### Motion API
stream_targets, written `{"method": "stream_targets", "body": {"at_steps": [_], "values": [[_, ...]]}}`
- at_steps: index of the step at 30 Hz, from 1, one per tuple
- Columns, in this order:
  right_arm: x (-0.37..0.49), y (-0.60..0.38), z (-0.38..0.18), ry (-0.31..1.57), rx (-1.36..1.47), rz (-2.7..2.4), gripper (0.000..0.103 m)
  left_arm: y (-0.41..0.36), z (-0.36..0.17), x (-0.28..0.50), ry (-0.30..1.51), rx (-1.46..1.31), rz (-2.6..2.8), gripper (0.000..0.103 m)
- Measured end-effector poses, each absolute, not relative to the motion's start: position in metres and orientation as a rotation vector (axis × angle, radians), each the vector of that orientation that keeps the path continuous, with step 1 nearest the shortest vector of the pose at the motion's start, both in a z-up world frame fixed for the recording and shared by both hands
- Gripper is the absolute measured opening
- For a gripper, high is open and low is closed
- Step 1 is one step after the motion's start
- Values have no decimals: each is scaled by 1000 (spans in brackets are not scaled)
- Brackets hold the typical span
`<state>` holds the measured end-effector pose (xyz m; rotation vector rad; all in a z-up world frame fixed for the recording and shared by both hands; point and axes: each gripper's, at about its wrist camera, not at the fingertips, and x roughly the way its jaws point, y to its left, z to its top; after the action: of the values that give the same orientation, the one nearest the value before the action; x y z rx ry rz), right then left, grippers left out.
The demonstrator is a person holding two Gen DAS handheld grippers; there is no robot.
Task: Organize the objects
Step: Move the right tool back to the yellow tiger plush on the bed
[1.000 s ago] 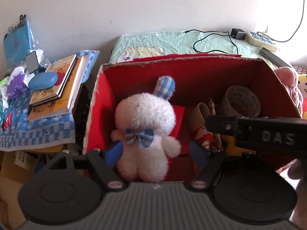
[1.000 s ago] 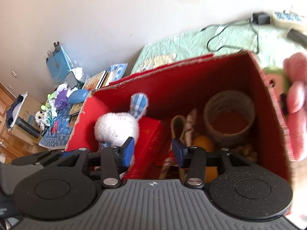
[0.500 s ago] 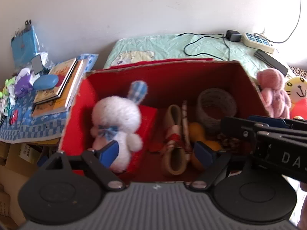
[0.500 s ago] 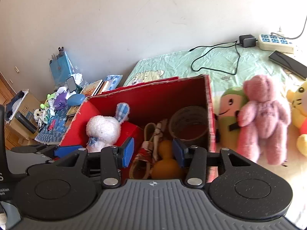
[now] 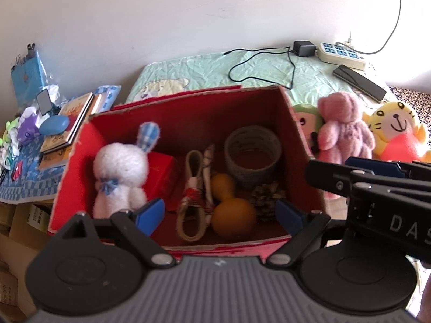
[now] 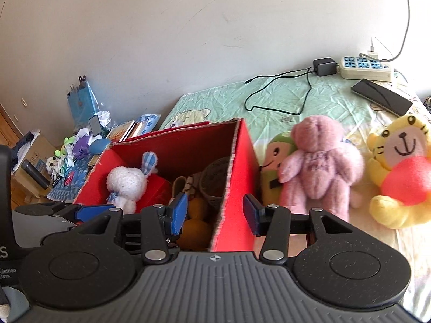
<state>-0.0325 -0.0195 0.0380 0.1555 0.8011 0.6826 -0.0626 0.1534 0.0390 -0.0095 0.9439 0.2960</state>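
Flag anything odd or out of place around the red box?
Three plush toys sit outside the red box: a green one wedged against its right wall, a pink bear leaning on that, and a yellow tiger beside them. The white bunny is already inside. Nothing looks spilled or damaged.

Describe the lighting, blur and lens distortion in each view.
Left wrist view: fisheye bends the wall line, dark corners, sunlight glares at far right, white bunny slightly soft. Right wrist view: same curvature, sun washes out the bed's right edge, pink bear mildly blurred.
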Motion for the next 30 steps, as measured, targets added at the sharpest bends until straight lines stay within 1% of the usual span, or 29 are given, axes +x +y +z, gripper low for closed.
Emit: {"method": "stream_targets", "body": {"at_steps": [15, 30], "values": [[-17, -86, 36, 796, 208, 616, 51, 81, 47, -44, 924, 53, 232, 92], [-6, -147, 25, 826, 242, 502, 52, 16, 39, -26, 954, 101, 159, 92]]}}
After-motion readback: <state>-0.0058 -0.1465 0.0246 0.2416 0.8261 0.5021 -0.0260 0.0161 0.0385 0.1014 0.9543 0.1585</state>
